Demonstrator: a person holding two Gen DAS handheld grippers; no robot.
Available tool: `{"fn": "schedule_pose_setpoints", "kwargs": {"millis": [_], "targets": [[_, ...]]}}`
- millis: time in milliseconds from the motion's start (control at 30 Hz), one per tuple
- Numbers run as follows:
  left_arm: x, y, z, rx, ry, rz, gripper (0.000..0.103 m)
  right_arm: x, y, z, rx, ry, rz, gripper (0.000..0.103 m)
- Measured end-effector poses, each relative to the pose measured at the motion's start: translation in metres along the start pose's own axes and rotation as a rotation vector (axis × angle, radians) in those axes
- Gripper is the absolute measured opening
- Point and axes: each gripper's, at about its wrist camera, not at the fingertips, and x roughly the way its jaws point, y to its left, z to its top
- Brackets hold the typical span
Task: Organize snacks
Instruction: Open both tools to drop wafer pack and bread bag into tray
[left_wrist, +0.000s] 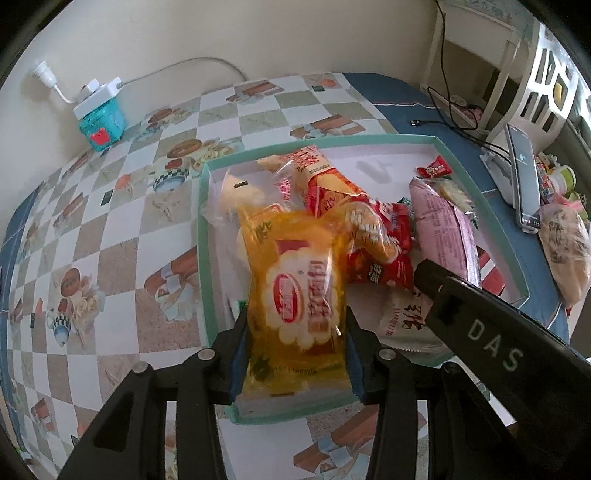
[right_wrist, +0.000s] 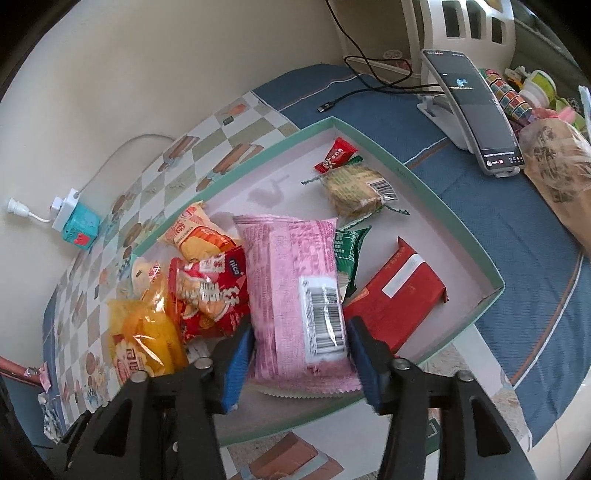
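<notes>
A shallow tray with a teal rim (left_wrist: 201, 236) (right_wrist: 424, 177) sits on the checked tablecloth and holds several snack packets. In the left wrist view, my left gripper (left_wrist: 297, 321) is shut on a yellow cracker packet (left_wrist: 295, 288). The blue pads touch both of its sides, and it is over the tray's near rim. In the right wrist view, my right gripper (right_wrist: 300, 325) is open. A pink packet (right_wrist: 288, 273) lies between its fingers on top of other packets, and the pads stand just off its edges. Red packets (right_wrist: 210, 291) lie between the yellow and the pink one.
A phone on a white stand (right_wrist: 476, 110) and a printed paper bag (right_wrist: 557, 166) stand right of the tray on the blue cloth. A black cable (right_wrist: 354, 88) runs behind it. A teal socket cube (left_wrist: 99, 122) sits by the wall at far left. The right gripper's black housing (left_wrist: 491, 332) reaches over the tray's right front corner.
</notes>
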Motion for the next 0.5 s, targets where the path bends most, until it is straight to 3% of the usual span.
{"fn": "schedule_pose_setpoints", "kwargs": {"millis": [33,67,267,333,500], "targets": [[-0.001,0.001,0.001,-0.004,-0.002,-0.001,0.06,-0.001,0.0,0.0,-0.001,-0.002,-0.001,0.064],[-0.003,0.002,0.001,-0.008,-0.006,-0.005,0.063,-0.001,0.001,0.001,-0.004,-0.005,-0.003,0.065],[-0.015,0.005,0.005,-0.012,-0.03,-0.018,0.068,-0.005,0.002,0.002,-0.012,-0.015,0.001,0.074],[-0.018,0.008,0.005,-0.015,-0.034,-0.012,0.08,-0.007,0.001,0.002,-0.007,-0.025,0.005,0.079],[-0.022,0.018,0.006,-0.044,-0.029,-0.004,0.083,-0.013,-0.004,0.003,0.008,-0.044,0.002,0.088]]}}
